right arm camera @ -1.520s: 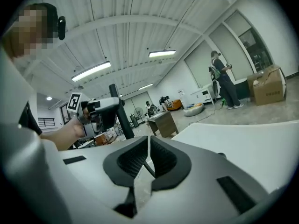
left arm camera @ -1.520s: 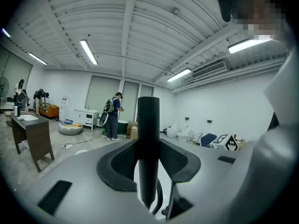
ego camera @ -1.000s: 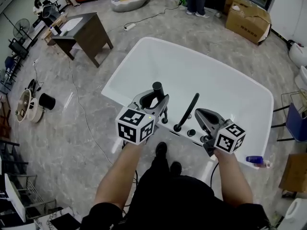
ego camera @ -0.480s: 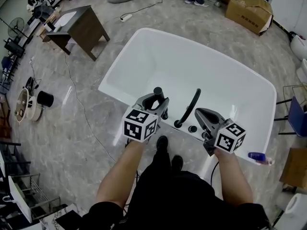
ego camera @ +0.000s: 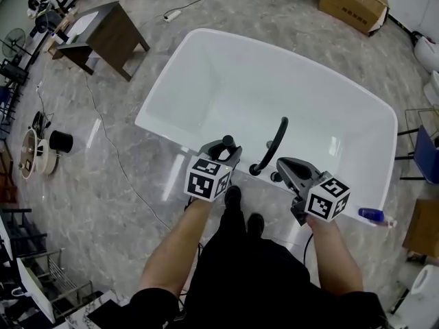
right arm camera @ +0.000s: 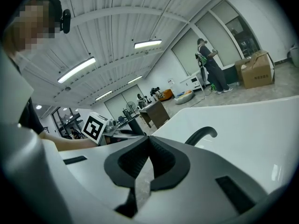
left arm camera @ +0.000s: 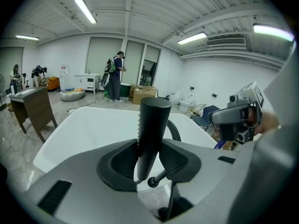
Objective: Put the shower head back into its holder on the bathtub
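**Shower head [left arm camera: 150, 125] is above the tub rim and not in its holder yet**

Bathtub [ego camera: 171, 125]: white. You're at its near rim w/ both grippers over the tap deck. A black curved spout [ego camera: 276, 142] rises from that deck btwn the two grippers.

Shower head is a dark stick held roughly upright. The left gripper [ego camera: 225, 151] has its fingers clamped on the lower part, and the top pokes up past them. It sits just left of the spout, close over the rim, and looks apart from both.

Right gripper [ego camera: 287, 164]: fingers pressed together w/ nothing btwn them. It's idle just right of the spout.

Holder: hidden under your left gripper in the head view, and I can't pick it out for sure in the left gripper view either.

To do this step well:
- Keep the stick upright.
- Get its bottom end over the socket before you lower it.
- Go slow & straight down.
- Don't loosen the fingers till it sits w/o wobble.
- Keep the right gripper clear of the spout.

Vs a sec ago: left gripper & shower head have dropped nearer the rim and pitched further down. Right gripper is a bit lower too. Both finger states are unchanged.
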The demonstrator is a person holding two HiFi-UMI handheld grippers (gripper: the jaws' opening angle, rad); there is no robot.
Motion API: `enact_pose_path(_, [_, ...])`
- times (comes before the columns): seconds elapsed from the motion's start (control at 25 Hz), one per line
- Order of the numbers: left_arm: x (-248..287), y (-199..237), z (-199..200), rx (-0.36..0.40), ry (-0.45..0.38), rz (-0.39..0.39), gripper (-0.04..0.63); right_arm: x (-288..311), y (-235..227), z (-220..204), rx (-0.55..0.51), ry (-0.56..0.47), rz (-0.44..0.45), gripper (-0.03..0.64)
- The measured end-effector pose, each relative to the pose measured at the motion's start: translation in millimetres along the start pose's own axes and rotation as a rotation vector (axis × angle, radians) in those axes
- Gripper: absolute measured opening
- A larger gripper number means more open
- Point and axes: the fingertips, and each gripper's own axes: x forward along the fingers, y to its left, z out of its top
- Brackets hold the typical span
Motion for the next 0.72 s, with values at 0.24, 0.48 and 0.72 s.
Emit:
enact_pose_path(0.24, [26,1,-24,-0.001,0.056,-0.023,0.152,-5,-4,-10,0.002,0.024,-0.037,0.014])
enact_pose_path(0.48, [46,7,-43,-0.013,0.101,-0.032,0.153,-10,-7,-25,0.017,0.052,-0.066,0.014])
enact_pose_path(0.72, [56,25,-66,-0.075,0.136,-0.026,0.155,-17,-13,-32,0.035,0.054,-0.101,0.014])
